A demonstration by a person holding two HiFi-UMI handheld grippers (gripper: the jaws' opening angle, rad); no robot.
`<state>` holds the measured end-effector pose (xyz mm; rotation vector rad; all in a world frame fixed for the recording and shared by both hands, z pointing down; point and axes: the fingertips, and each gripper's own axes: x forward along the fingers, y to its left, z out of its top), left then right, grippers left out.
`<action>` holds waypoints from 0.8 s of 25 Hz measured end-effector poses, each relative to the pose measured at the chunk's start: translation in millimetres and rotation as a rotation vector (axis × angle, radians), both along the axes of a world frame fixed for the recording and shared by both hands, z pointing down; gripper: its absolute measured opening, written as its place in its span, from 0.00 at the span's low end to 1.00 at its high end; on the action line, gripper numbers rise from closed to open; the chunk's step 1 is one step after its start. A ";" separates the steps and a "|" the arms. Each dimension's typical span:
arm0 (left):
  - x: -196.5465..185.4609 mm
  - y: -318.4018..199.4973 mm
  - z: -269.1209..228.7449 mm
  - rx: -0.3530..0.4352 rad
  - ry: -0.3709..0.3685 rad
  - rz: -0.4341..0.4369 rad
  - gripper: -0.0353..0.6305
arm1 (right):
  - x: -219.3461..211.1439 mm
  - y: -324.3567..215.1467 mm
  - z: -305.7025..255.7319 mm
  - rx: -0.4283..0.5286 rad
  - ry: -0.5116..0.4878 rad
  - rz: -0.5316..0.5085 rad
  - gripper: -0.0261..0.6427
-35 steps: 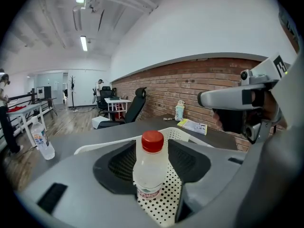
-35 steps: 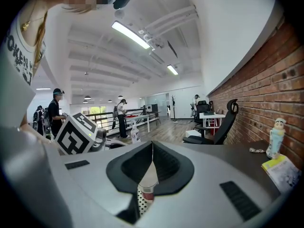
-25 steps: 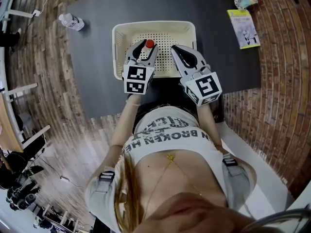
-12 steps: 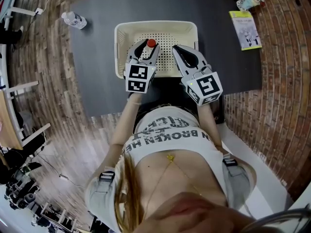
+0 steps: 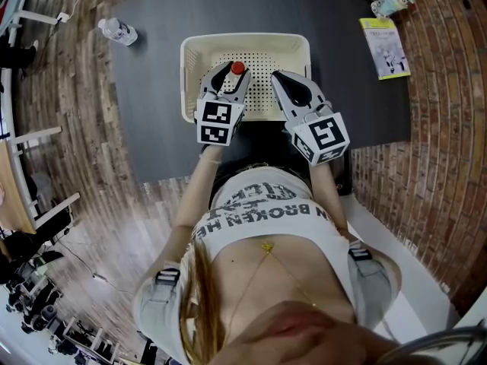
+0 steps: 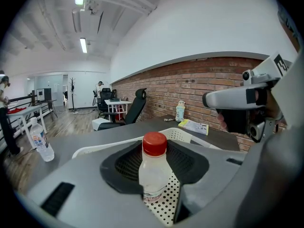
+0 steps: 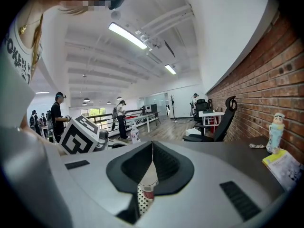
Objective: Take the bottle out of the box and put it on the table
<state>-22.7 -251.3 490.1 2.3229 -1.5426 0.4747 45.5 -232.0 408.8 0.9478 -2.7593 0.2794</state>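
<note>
The head view shows only the red cap of the bottle (image 5: 237,68), inside the cream box (image 5: 190,59) on the dark table (image 5: 152,21). The left gripper view shows much more of it: a small cloudy-white bottle standing up on the dotted floor of the box, with a bit of red label low down. The left gripper (image 5: 230,74) has its jaws spread around the bottle with a gap on one side, and the right gripper (image 5: 277,77), just beside it, has its jaws closed on nothing.
</note>
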 end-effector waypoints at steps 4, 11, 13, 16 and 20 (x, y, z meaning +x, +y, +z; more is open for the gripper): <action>1.6 -0.4 -0.9 0.010 -0.002 0.004 0.30 | 1.7 1.5 0.4 -0.001 -0.002 0.003 0.05; 3.5 2.4 -1.9 0.015 -0.036 0.039 0.29 | 9.7 3.8 -1.7 0.008 -0.004 0.009 0.05; 3.3 2.0 -6.8 0.024 -0.033 0.043 0.29 | 12.2 5.2 -4.1 0.014 -0.006 0.008 0.05; 3.9 1.0 -27.5 0.050 -0.023 0.040 0.29 | 16.2 7.0 -7.3 0.023 -0.011 0.004 0.05; 1.9 4.9 -56.2 0.092 -0.029 0.039 0.29 | 19.5 12.2 -11.0 0.034 -0.017 -0.004 0.05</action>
